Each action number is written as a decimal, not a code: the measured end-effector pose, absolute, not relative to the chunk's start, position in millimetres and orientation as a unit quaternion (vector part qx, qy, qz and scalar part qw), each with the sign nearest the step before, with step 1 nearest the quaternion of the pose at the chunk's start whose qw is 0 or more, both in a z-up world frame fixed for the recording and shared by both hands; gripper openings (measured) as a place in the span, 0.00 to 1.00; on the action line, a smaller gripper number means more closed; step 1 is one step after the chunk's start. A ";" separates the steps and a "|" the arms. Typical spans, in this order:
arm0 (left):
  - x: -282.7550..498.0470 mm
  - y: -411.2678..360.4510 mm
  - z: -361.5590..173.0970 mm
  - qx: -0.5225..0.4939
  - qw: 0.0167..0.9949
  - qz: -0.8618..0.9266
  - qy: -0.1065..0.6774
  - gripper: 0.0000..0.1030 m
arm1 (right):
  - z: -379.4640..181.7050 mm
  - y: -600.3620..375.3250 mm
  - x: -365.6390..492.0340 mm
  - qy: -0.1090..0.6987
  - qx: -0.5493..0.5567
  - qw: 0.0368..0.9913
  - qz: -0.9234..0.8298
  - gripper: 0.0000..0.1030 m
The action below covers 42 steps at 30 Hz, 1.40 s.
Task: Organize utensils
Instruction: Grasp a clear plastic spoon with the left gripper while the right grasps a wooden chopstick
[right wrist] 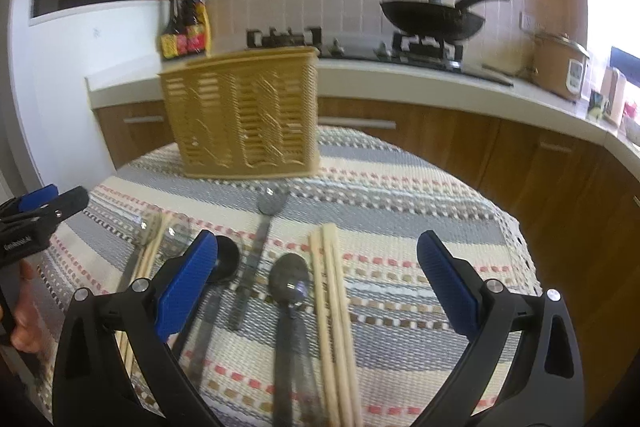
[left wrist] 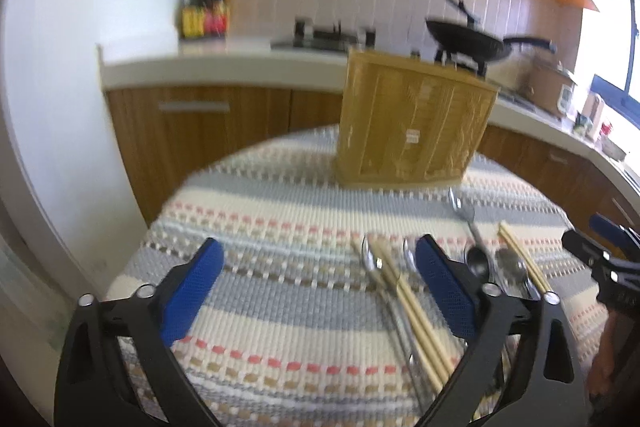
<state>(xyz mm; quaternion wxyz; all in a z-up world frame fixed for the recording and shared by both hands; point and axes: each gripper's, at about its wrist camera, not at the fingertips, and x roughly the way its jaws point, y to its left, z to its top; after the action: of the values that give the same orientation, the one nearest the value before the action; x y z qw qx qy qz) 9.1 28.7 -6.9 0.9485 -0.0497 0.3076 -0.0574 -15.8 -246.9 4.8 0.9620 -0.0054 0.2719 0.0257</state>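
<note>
The right gripper (right wrist: 316, 263), blue pads spread and empty, hovers nearest the pale wooden chopstick pair (right wrist: 332, 311), lengthwise toward the slatted tan plastic utensil holder (right wrist: 244, 115).

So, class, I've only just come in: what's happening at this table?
A person holds a gripper in each hand over a round table with a striped cloth. Both the left gripper and the right gripper are open and hold nothing. Spoons, a fork and chopsticks lie loose on the cloth. The slatted utensil holder stands upright behind them. No utensil has been picked up yet.
</note>
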 end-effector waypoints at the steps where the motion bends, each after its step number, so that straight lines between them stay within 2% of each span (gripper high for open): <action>1: 12.8 31.3 -8.2 -0.052 0.942 -0.066 0.324 0.80 | 6.6 -249.9 -13.9 0.278 -0.005 0.960 0.025 0.92; 2: 16.4 31.7 -9.1 -0.051 0.935 -0.076 0.343 0.75 | 7.2 -252.6 -12.4 0.276 -0.002 0.961 0.025 0.91; 4: 20.7 30.3 -12.4 -0.048 0.922 -0.098 0.373 0.71 | 7.2 -259.1 -4.1 0.311 0.013 0.950 0.034 0.88; 8: 29.1 18.1 -24.8 -0.047 0.888 -0.151 0.432 0.63 | 1.6 -264.3 10.8 0.372 -0.004 0.927 0.036 0.70; 11: 34.7 7.7 -33.7 -0.038 0.872 -0.156 0.463 0.58 | -5.0 -265.2 20.3 0.404 -0.005 0.913 0.047 0.62; 16: 51.6 -8.7 -47.2 -0.026 0.852 -0.155 0.499 0.44 | -7.8 -270.3 35.2 0.456 0.012 0.888 0.061 0.53; 18: 57.6 -13.1 -51.5 -0.018 0.847 -0.150 0.510 0.40 | -6.7 -277.8 40.7 0.468 0.017 0.882 0.056 0.52; 21: 62.1 -16.4 -51.1 -0.003 0.848 -0.141 0.511 0.33 | -8.3 -291.7 52.2 0.491 0.028 0.869 0.051 0.43; 23: 64.1 -18.4 -51.5 0.002 0.846 -0.140 0.514 0.16 | -13.4 -293.8 57.9 0.512 0.034 0.855 0.069 0.36; 24: 65.8 -19.6 -51.0 0.002 0.845 -0.142 0.516 0.12 | -16.2 -292.5 59.3 0.519 0.036 0.850 0.081 0.36; 27: 67.9 -20.1 -50.5 -0.003 0.844 -0.148 0.515 0.06 | -23.0 -282.7 63.5 0.536 0.030 0.837 0.106 0.35; 29: 66.3 -17.7 -48.2 -0.005 0.845 -0.152 0.512 0.02 | -25.9 -277.9 67.1 0.542 0.020 0.833 0.109 0.29; 31: 63.8 -12.4 -45.4 -0.009 0.846 -0.155 0.511 0.01 | -28.2 -273.4 72.0 0.547 0.009 0.830 0.111 0.26; 42: 60.3 9.2 -46.1 -0.013 0.845 -0.147 0.514 0.02 | -39.0 -253.3 83.8 0.589 -0.038 0.801 0.102 0.25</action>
<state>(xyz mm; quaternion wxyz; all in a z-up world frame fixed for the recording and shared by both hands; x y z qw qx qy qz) 60.3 9.2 -46.1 0.8450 -0.0134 0.5141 -0.1469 83.8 -253.3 -39.0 0.8007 -0.0377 0.5891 0.1022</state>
